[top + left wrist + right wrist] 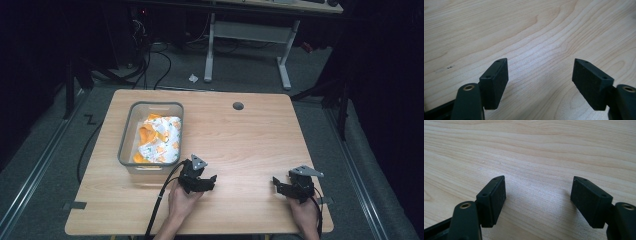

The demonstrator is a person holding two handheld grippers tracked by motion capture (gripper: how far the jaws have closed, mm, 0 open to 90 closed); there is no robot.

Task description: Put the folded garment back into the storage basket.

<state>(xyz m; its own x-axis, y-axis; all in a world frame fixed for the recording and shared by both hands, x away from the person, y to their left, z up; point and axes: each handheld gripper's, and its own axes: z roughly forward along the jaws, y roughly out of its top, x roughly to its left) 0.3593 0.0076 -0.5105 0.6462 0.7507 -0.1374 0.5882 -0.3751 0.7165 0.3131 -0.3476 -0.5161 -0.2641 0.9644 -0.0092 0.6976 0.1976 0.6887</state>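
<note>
A grey plastic bin (131,131) sits on the left half of the worktop (240,140), its long axis running from the near edge toward the far edge, slightly slanted so the far end leans right. Inside it lies a crumpled white cloth with orange patches (159,140), bunched toward the right and near side of the bin, leaving pale floor bare along the left wall. Just beside the bin's near right corner, the left tool (202,181) rests low over the wood, held by the left hand (182,200), its cable trailing back off the near edge; its jaws stand well apart, with bare wood grain between them in the left gripper view (540,72). The right tool (286,186) is well apart from the bin, near the worktop's near right corner, gripped by the right hand (304,212), and it too is spread wide over bare wood (nothing between the pads) in the right gripper view (537,191). A small round grommet hole (238,106) sits near the far edge. Beyond the worktop, on the grey floor, stand the white legs of a desk (247,35).
</note>
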